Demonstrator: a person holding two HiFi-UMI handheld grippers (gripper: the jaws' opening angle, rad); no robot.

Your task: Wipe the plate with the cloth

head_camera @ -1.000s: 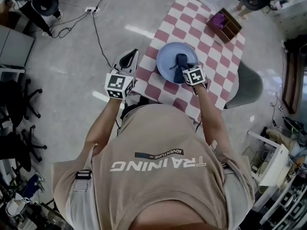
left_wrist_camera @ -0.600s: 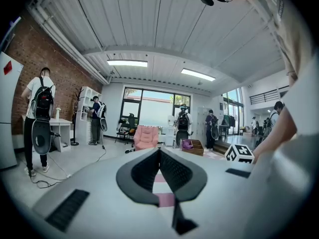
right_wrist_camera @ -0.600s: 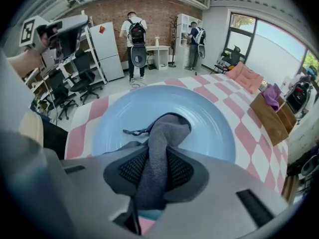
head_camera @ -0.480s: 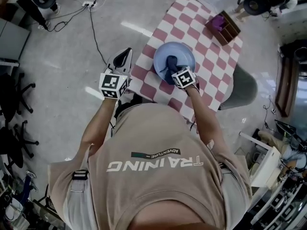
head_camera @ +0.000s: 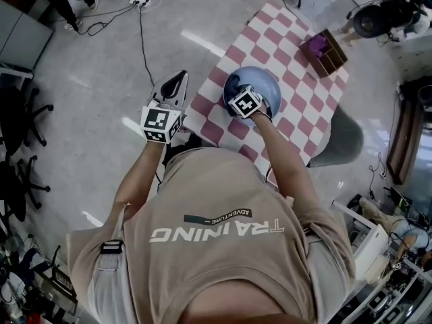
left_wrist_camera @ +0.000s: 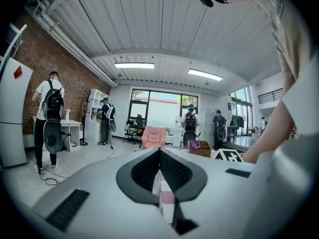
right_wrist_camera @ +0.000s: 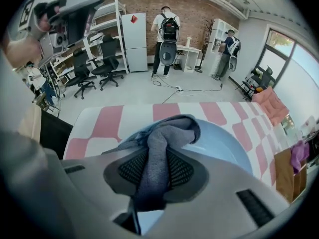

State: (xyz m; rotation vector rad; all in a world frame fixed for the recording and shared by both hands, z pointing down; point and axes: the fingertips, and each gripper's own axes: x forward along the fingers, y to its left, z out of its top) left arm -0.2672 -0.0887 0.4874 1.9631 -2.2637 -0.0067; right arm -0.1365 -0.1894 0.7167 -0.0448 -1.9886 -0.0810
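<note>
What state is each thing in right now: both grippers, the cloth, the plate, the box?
right gripper: fingers shut on the cloth, above the plate.
cloth: bunched, clamped, free end over the plate.
plate: flat on the checked tablecloth, partly under the cloth.
left gripper: fingers together, empty, off the checked tablecloth.
wooden box: open-topped, purple item inside.

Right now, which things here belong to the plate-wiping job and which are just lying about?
In the job: blue plate; grey cloth, clamped in the right gripper.
Lying about: wooden box holding something purple; checked tablecloth; grey chair; power strip; left gripper, shut and empty.
</note>
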